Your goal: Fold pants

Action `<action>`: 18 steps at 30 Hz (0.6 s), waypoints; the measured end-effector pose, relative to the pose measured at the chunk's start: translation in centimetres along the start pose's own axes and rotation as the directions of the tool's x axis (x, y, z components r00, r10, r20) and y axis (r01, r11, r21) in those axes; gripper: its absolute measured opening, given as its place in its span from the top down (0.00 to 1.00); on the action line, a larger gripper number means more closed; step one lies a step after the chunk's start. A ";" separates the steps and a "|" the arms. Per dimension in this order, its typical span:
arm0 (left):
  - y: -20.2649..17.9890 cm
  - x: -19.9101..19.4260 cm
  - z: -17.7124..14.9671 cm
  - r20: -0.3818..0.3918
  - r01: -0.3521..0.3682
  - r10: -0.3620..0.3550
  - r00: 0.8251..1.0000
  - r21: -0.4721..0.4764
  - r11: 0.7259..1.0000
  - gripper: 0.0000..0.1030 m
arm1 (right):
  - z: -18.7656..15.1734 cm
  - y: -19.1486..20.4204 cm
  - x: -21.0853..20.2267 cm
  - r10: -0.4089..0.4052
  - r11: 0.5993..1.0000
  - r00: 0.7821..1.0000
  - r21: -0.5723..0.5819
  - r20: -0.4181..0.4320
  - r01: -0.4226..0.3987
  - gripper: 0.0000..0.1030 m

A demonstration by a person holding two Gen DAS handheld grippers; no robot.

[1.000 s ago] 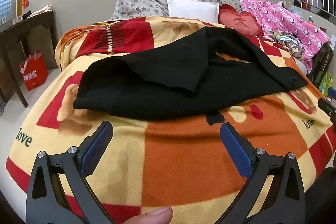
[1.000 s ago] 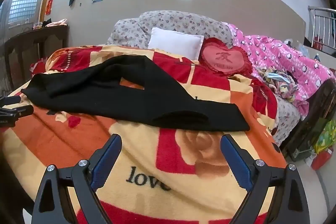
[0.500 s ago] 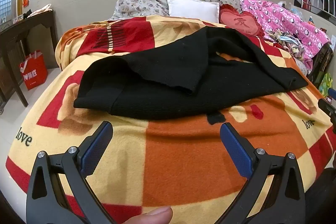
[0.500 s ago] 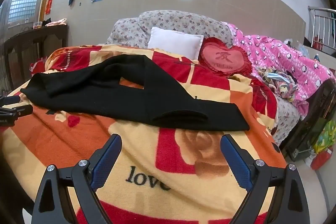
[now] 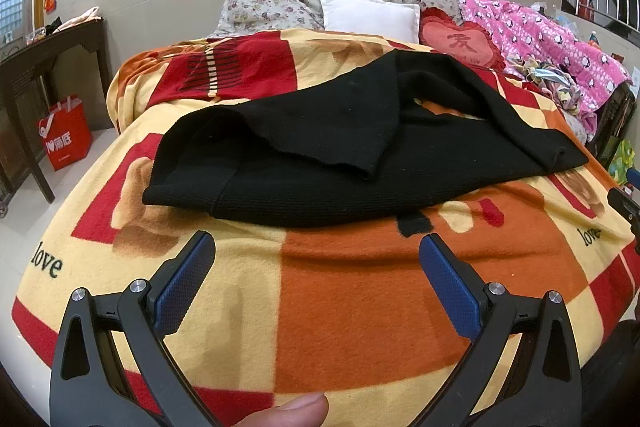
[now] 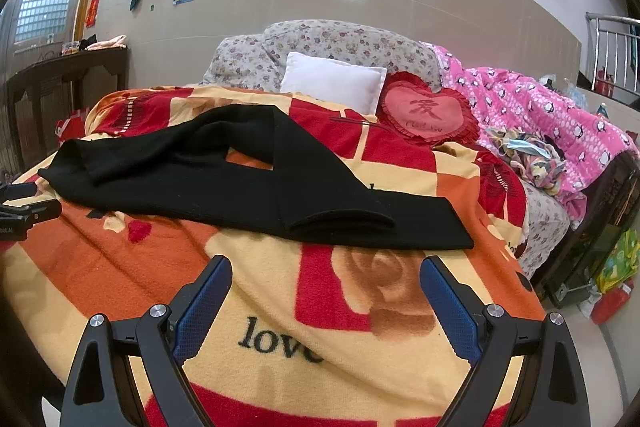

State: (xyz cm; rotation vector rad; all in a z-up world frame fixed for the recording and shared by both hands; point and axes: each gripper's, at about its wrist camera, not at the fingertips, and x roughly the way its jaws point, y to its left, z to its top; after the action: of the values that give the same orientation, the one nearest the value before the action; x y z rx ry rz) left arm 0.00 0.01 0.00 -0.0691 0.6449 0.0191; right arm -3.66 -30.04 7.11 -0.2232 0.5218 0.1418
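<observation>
Black knit pants point(image 5: 320, 155) lie spread across the patterned blanket point(image 5: 360, 287) on the bed, one leg folded loosely over the other. Their waistband faces the left wrist view. In the right wrist view the pants point(image 6: 240, 187) stretch from the left edge to the leg cuffs near the middle right. My left gripper point(image 5: 316, 247) is open over bare blanket, short of the waistband, with nothing between its blue pads. My right gripper point(image 6: 326, 269) is open too, just short of the cuffs. A thumb tip point(image 5: 296, 411) shows at the bottom of the left wrist view.
Pillows point(image 6: 332, 87), a red heart cushion point(image 6: 428, 111) and a pink quilt point(image 6: 540, 115) fill the head and right side of the bed. A dark wooden table point(image 5: 36, 67) and a red bag point(image 5: 64, 139) stand on the floor to the left.
</observation>
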 end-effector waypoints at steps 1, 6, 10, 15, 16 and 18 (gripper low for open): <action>0.0 0.0 0.0 0.001 0.001 -0.001 1.000 0.000 1.000 0.01 | 0.0 0.0 0.0 0.000 1.000 1.000 -0.001 0.000 0.000 0.09; 0.0 0.0 0.0 0.000 0.000 0.000 1.000 0.000 1.000 0.01 | 0.0 -0.1 0.0 0.000 1.000 1.000 0.000 0.001 0.000 0.09; 0.0 0.0 0.0 -0.001 0.000 0.000 1.000 0.000 1.000 0.01 | -0.1 -0.1 0.0 0.001 1.000 1.000 -0.001 0.001 -0.001 0.09; 0.0 0.0 0.0 -0.001 0.000 0.000 1.000 0.000 1.000 0.01 | -0.1 -0.1 -0.1 0.000 1.000 1.000 0.000 0.003 0.000 0.09; 0.0 0.0 0.0 -0.001 -0.001 0.001 1.000 0.000 1.000 0.01 | 0.0 -0.1 0.0 -0.001 1.000 1.000 0.002 0.004 0.001 0.09; 0.0 0.0 0.0 -0.001 0.000 0.000 1.000 0.000 1.000 0.01 | 0.0 -0.3 0.0 -0.001 1.000 1.000 0.003 0.003 0.001 0.09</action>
State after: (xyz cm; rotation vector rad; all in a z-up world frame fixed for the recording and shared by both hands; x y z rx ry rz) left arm 0.01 0.01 -0.01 -0.0689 0.6461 0.0193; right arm -3.63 -30.34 7.22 -0.2207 0.5184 0.1402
